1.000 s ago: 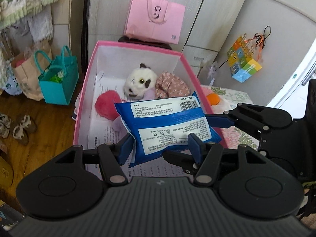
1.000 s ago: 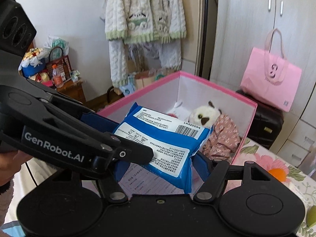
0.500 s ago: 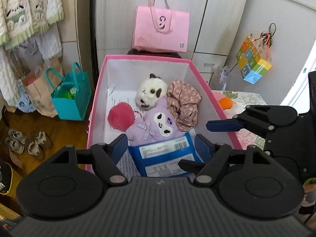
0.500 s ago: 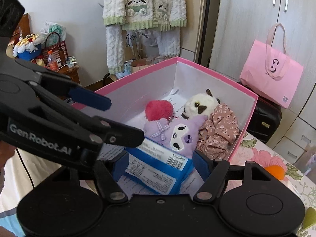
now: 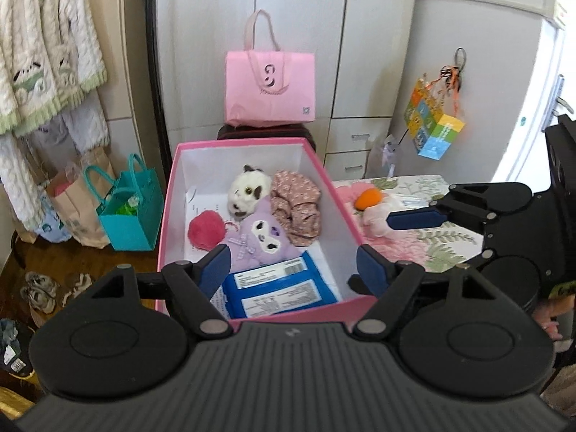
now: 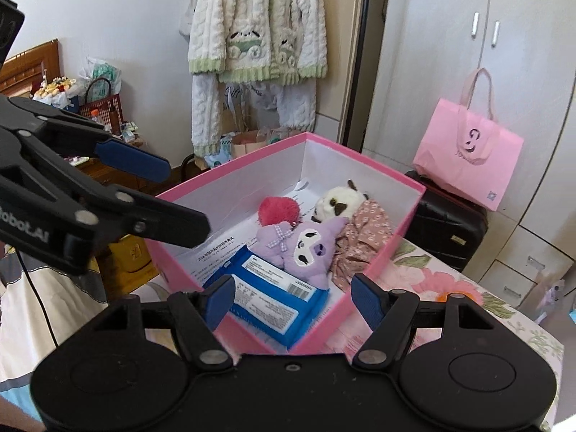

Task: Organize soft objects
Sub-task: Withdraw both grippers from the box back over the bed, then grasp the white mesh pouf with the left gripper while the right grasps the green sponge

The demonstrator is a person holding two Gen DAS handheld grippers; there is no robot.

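The blue wipes pack (image 5: 279,289) is lying flat at the near end of the pink box (image 5: 252,141), touching the purple plush (image 5: 259,239). The left gripper (image 5: 293,268) is opening with nothing between its fingers, and the right gripper (image 6: 293,297) is standing apart, empty, above the box.

A floral bedspread (image 5: 428,248) carries the pink box (image 5: 345,223); beside it lie an orange ball (image 5: 368,198) and a pale plush (image 5: 374,219).

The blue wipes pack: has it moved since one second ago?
Yes. The blue wipes pack went down from between the grippers, above the pink box, onto the box floor at its near end.
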